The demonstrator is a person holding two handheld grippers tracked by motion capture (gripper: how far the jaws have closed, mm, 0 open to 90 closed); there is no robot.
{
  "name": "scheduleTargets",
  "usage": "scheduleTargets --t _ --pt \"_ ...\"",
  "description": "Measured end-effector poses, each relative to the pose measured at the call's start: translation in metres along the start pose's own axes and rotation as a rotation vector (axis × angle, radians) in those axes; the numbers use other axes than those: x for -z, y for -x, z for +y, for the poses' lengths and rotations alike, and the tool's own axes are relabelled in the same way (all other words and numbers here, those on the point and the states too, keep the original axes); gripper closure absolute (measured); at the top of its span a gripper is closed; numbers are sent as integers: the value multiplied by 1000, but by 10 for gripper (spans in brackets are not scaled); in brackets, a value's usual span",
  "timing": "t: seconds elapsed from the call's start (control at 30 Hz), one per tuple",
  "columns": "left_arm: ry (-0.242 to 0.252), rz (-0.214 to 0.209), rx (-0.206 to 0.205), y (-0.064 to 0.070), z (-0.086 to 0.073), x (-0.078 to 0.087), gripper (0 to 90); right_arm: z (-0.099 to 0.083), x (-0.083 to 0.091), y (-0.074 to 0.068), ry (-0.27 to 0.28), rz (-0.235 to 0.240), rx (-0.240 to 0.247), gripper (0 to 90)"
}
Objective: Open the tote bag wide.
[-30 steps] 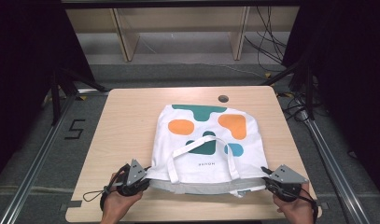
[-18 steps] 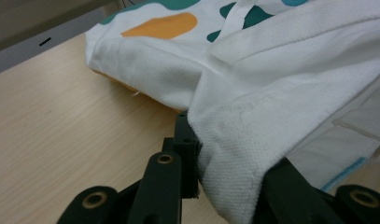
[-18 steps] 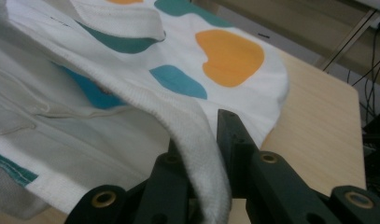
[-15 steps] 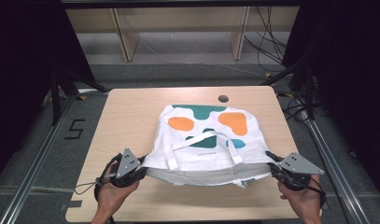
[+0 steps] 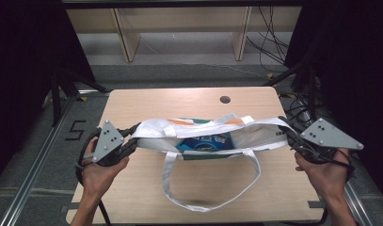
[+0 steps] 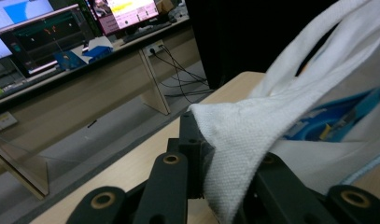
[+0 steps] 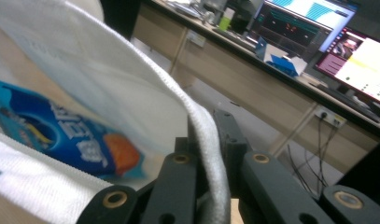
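The white tote bag (image 5: pixel 210 134) hung stretched above the table (image 5: pixel 132 101) — its long axis running nine to three o'clock. The left gripper (image 5: pixel 128 143) clamped its nine-o'clock corner, the right gripper (image 5: pixel 289 136) its three-o'clock corner — both equally near. A blue packet (image 5: pixel 205 142) sat inside.

We note the tote bag (image 5: pixel 255 134) is white woven cloth with a coarse, matt weave, plain in the left gripper view (image 6: pixel 243 135). Inside it, the blue packet (image 5: pixel 205 142) looks like glossy plastic film. The desk (image 5: pixel 179 101) shows a smooth, matt, pale wood-grain surface. Each hand-held gripper, left (image 5: pixel 128 143) at 9 o'clock and right (image 5: pixel 292 136) at 3 o'clock, has matt black plastic-looking jaws with brass-coloured rivets and a matt grey plate.
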State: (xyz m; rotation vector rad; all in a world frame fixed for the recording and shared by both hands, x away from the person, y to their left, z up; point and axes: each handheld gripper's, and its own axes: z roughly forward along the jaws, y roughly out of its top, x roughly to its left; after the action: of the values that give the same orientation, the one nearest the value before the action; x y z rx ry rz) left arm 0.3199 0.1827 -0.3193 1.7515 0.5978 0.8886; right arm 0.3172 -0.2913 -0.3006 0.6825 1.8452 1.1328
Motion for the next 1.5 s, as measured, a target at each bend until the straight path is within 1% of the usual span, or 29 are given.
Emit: scheduleTargets --t 0.03,0.07,0.17,0.23,0.3,0.33,0.4,0.43,0.47,0.5,0.53,0.57,0.6,0.63,0.7,0.73,0.83,0.97,1.0,1.03,1.07,1.17,1.2,1.3,1.33,1.37,1.4,1.43,1.5 --pt "3 4 -11 -1 6 3 824 10 3 4 7 -1 20 870" --pt "32 10 -35 -3 18 8 825 14 5 6 8 13 11 871" --pt "39 14 -44 -7 34 13 830 26 9 13 22 17 25 871" --pt "48 8 -44 -9 37 13 833 30 10 14 28 19 17 871" --pt "71 9 -9 -12 46 15 834 40 11 20 43 21 16 871" --pt "77 10 -20 -14 49 15 834 44 11 21 47 22 15 872" --pt "94 9 20 -17 48 14 834 49 10 24 61 24 10 871" --pt "94 9 20 -17 48 14 834 49 10 24 61 24 10 871" --pt "64 5 34 -22 43 6 833 51 6 26 52 29 2 871" --pt "64 5 34 -22 43 6 833 49 1 28 42 34 8 871" --pt "22 -2 55 -26 32 -7 833 46 -4 28 22 33 3 871" --pt "22 -2 55 -26 32 -7 832 46 -4 28 22 33 3 871" --pt "14 -4 104 -30 18 -20 831 35 -17 26 -26 16 9 870" --pt "14 -4 104 -30 18 -20 831 35 -17 26 -26 16 9 870" --pt "-17 0 136 -34 6 -33 830 24 -29 26 -54 13 12 870" --pt "-20 -9 179 -38 -4 -45 828 16 -39 27 -78 11 0 870" --pt "-33 -6 197 -40 -12 -54 823 8 -49 29 -95 5 -6 868" --pt "-53 -14 223 -38 -25 -64 822 -5 -63 32 -127 21 -47 866" --pt "-54 -8 238 -37 -29 -66 817 -14 -67 31 -133 31 -83 865" --pt "-32 -19 227 -39 -33 -69 816 -18 -70 32 -129 31 -96 865" --pt "-30 -25 261 -39 -38 -75 817 -22 -73 32 -120 25 -91 864" --pt "-28 -21 272 -41 -40 -79 815 -27 -77 30 -122 18 -118 863" --pt "-19 -19 287 -42 -40 -82 815 -31 -81 31 -90 -2 -124 861" --pt "-9 -10 312 -45 -39 -87 816 -33 -83 30 -60 -26 -140 861" --pt "1 -4 313 -47 -36 -88 818 -34 -85 31 -35 -29 -165 860" --pt "1 -4 313 -47 -36 -88 819 -34 -85 31 -35 -29 -165 860" --pt "22 -10 336 -47 -35 -88 819 -32 -85 34 -20 -25 -208 859" --pt "40 -24 329 -48 -31 -87 818 -31 -86 37 -18 -16 -230 857" --pt "35 -21 323 -48 -29 -88 817 -31 -87 41 -20 -11 -247 856"
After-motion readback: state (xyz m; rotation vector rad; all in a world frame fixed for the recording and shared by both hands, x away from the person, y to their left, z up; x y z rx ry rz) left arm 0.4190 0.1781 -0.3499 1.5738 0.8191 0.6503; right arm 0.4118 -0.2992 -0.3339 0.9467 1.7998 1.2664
